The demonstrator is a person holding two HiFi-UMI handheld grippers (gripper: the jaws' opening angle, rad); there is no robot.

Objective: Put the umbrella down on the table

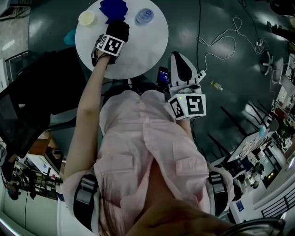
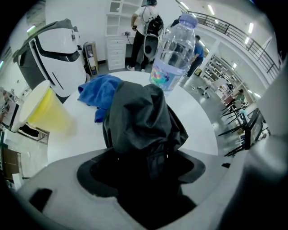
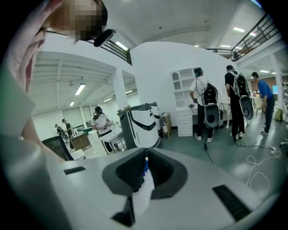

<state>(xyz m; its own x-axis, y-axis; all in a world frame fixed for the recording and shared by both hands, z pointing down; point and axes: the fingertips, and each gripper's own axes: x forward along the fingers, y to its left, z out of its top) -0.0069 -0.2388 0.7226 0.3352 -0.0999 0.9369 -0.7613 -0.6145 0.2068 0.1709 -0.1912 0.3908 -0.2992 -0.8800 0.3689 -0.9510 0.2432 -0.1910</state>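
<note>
A folded black umbrella (image 2: 139, 121) sticks out from between the jaws of my left gripper (image 2: 141, 166), which is shut on it. In the head view this gripper (image 1: 115, 34) is stretched out over the round white table (image 1: 143, 50), the umbrella (image 1: 119, 28) dark at its tip. Whether the umbrella touches the tabletop (image 2: 198, 130) I cannot tell. My right gripper (image 1: 182, 64) is held close to the person's body, off the table's edge. Its jaws (image 3: 145, 168) are shut with nothing between them.
On the table stand a yellowish cup (image 1: 86, 17) (image 2: 45, 112), a crumpled blue cloth (image 1: 113, 8) (image 2: 96, 90) and a clear water bottle (image 1: 144, 16) (image 2: 173, 54). A black chair (image 1: 41, 92) stands at the left. Cables (image 1: 226, 37) trail over the floor at the right. A white machine (image 3: 141, 123) and several people are beyond.
</note>
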